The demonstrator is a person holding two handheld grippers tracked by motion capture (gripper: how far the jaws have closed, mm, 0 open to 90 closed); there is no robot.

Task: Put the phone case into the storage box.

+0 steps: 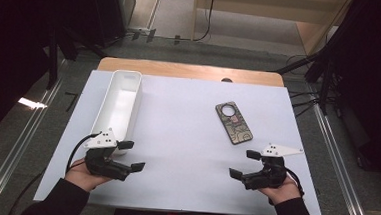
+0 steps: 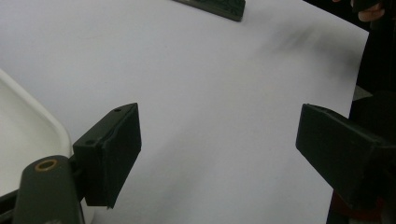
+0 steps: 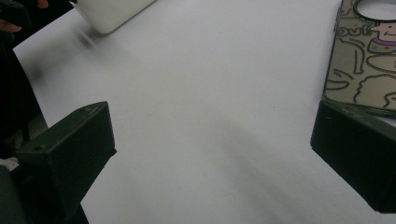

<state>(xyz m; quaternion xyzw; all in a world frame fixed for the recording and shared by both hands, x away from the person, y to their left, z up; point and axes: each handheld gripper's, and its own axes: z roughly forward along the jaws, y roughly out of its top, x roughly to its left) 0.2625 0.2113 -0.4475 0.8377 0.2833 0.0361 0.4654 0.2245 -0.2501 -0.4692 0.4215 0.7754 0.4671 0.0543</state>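
A phone case (image 1: 234, 122) with cartoon drawings and a round camera hole lies flat on the white table sheet (image 1: 186, 137), right of centre. A long white tray (image 1: 120, 104) stands along the sheet's left side. My left gripper (image 1: 130, 156) rests near the tray's near end, jaws open and empty, pointing right. My right gripper (image 1: 243, 164) sits just below the case, jaws open and empty, pointing left. In the right gripper view the case (image 3: 362, 60) lies beyond my right gripper (image 3: 210, 154), close to one jaw. In the left gripper view the tray's rim (image 2: 32, 135) is beside my left gripper (image 2: 217, 154).
The white sheet covers a wooden table (image 1: 190, 70) whose far edge shows. Dark stands and cables (image 1: 325, 80) flank the table on the floor. Bare sheet (image 2: 210, 84) lies between the two grippers.
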